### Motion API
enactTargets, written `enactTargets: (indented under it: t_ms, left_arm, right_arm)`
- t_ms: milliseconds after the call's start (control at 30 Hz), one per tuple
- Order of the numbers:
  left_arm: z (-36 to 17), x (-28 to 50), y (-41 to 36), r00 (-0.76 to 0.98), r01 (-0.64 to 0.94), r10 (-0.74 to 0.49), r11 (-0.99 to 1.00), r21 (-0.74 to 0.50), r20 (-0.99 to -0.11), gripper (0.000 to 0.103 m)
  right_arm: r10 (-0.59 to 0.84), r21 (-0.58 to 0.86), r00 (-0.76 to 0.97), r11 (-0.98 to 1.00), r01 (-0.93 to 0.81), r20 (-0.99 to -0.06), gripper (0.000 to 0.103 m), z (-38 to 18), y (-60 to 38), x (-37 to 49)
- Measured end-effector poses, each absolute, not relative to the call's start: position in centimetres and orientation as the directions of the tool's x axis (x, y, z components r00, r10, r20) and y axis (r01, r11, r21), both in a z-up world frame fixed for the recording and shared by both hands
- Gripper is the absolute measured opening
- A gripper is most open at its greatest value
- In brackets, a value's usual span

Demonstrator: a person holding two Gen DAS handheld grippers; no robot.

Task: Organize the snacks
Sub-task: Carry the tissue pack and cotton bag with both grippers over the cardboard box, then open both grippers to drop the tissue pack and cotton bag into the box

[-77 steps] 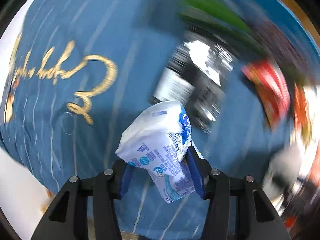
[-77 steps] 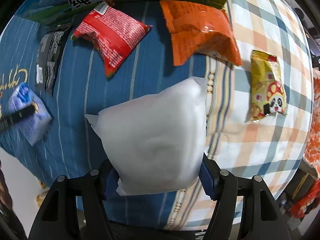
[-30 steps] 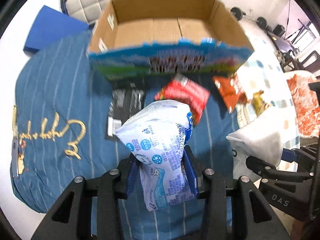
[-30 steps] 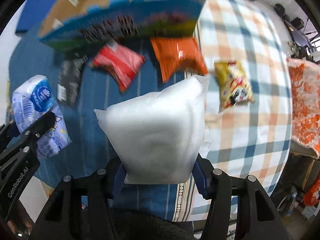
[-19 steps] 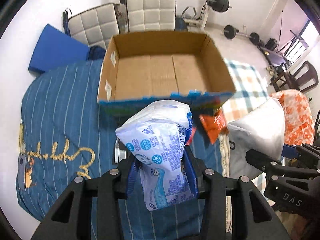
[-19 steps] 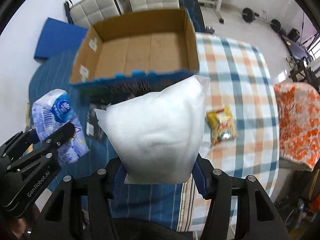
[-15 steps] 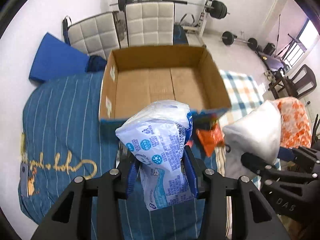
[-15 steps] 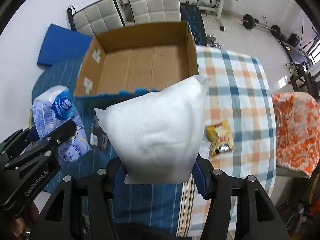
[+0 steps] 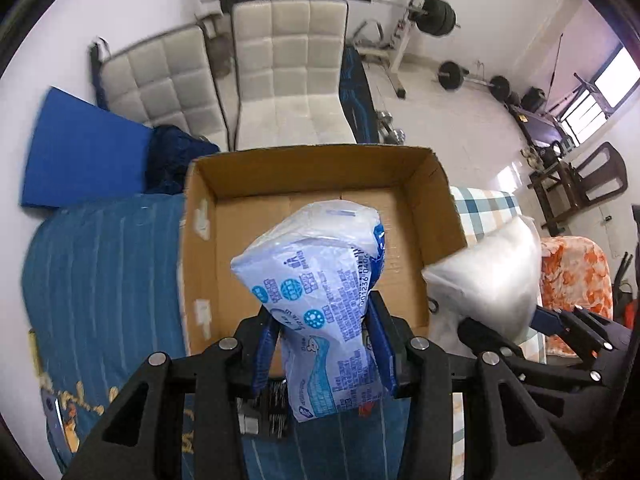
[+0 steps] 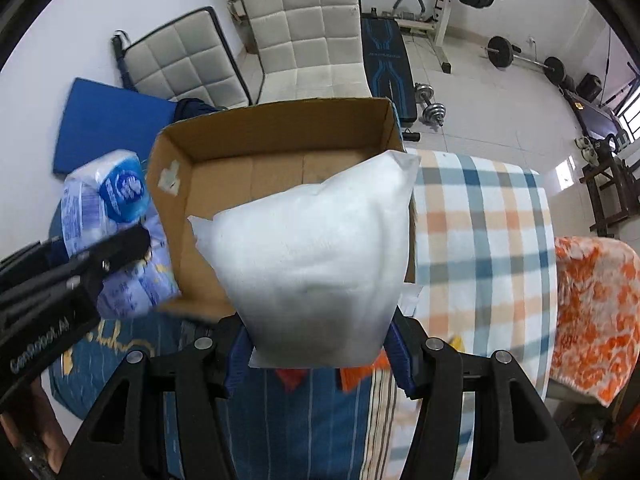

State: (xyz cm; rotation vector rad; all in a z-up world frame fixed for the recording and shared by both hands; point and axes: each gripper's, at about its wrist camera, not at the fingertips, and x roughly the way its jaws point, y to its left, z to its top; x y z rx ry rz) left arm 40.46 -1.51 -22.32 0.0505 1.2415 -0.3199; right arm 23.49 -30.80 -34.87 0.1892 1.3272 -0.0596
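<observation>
My left gripper (image 9: 322, 354) is shut on a blue and white snack pack (image 9: 316, 280), held up in front of an open cardboard box (image 9: 304, 172) whose floor is bare. The same blue and white pack (image 10: 116, 204) and the left gripper's black finger show at the left of the right wrist view. My right gripper (image 10: 316, 350) is shut on a puffy white bag (image 10: 316, 264), which hangs over the near right corner of the cardboard box (image 10: 276, 120). In the left wrist view the white bag (image 9: 492, 276) sits just right of the box.
The box stands on a table with a blue striped cloth (image 9: 100, 264) on the left and a checked cloth (image 10: 484, 248) on the right. Red and orange packets (image 10: 352, 376) peek out under the white bag. White padded chairs (image 9: 288, 76), gym weights and an orange cushion (image 10: 592, 312) lie beyond.
Both grippers have risen and moved toward the box with their bags. The box now lies right below and ahead; the packets on the cloth have slid under the grippers.
</observation>
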Motion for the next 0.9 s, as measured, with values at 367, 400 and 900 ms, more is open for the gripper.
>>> enactTargets:
  t_ms: [367,400,900]
  left_arm:
    - [-33.5,52.4,-1.5,0.015,0.211,-0.273,0.941,-0.263,-0.962,0.043]
    - [-34.3,53.1,-1.7,-0.005,0.215,-0.279,0.938,-0.273,-0.96,0.043]
    - [-40.9,58.0,-2.9,-0.152,0.202,-0.3,0.923,-0.327,-0.942,0.048]
  right_arm:
    - [0.083,0.101,0.089,0.972,0.214,-0.993,0.06,-45.8,-31.6,36.3]
    - [0.08,0.094,0.072,0.973,0.212,-0.994,0.06,-47.0,-31.6,37.3]
    - [0.058,0.057,0.003,0.975,0.213,-0.998,0.067,-52.7,-31.4,42.7]
